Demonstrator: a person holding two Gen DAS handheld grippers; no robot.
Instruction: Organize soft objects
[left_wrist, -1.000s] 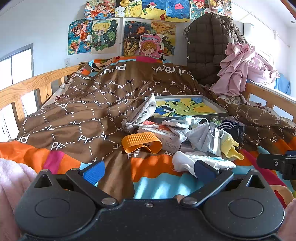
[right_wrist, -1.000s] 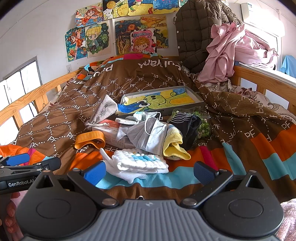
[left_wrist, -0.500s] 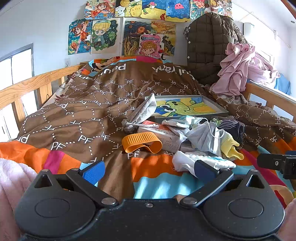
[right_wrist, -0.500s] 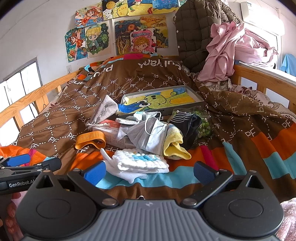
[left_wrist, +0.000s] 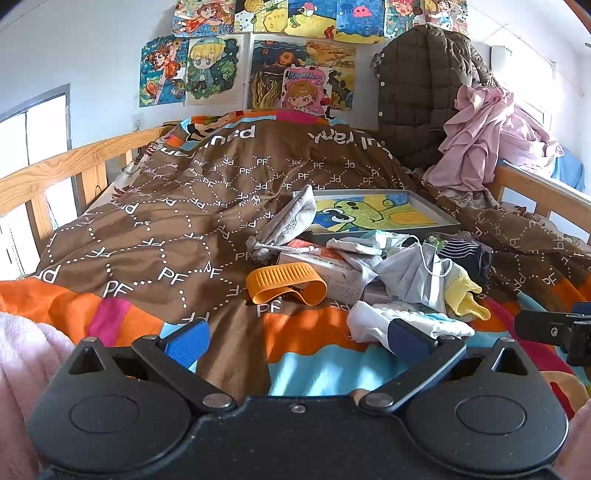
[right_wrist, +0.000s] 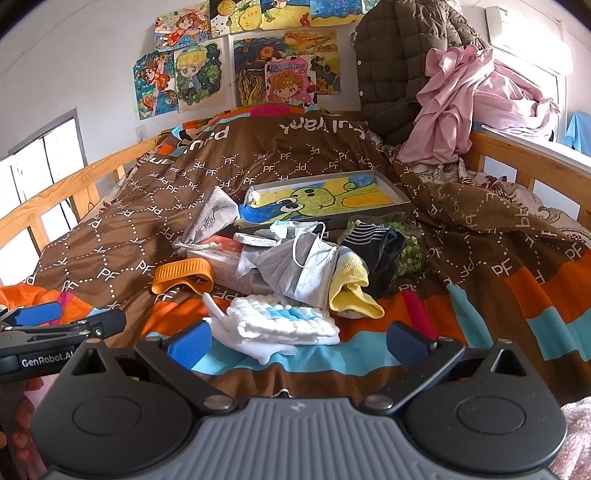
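A heap of soft things lies mid-bed: a white folded cloth (right_wrist: 284, 325) (left_wrist: 410, 321) nearest me, a grey face mask (right_wrist: 299, 269) (left_wrist: 417, 273), a yellow sock (right_wrist: 351, 291) (left_wrist: 461, 291), a dark striped sock (right_wrist: 373, 240) (left_wrist: 465, 251) and a grey drawstring pouch (right_wrist: 210, 221) (left_wrist: 291, 221). An orange band (right_wrist: 183, 277) (left_wrist: 286, 282) lies left of the heap. My right gripper (right_wrist: 299, 343) is open just short of the white cloth. My left gripper (left_wrist: 295, 341) is open over the blanket, its right finger in front of the cloth's edge.
A shallow tray (right_wrist: 404, 201) with a frog drawing lies behind the heap, a small carton (right_wrist: 221, 258) beneath the mask. A bag of green bits (right_wrist: 410, 254) sits right. Wooden rails (left_wrist: 55, 170) flank the bed; a quilted jacket (right_wrist: 402, 74) and pink clothes (right_wrist: 461, 107) pile at the back right.
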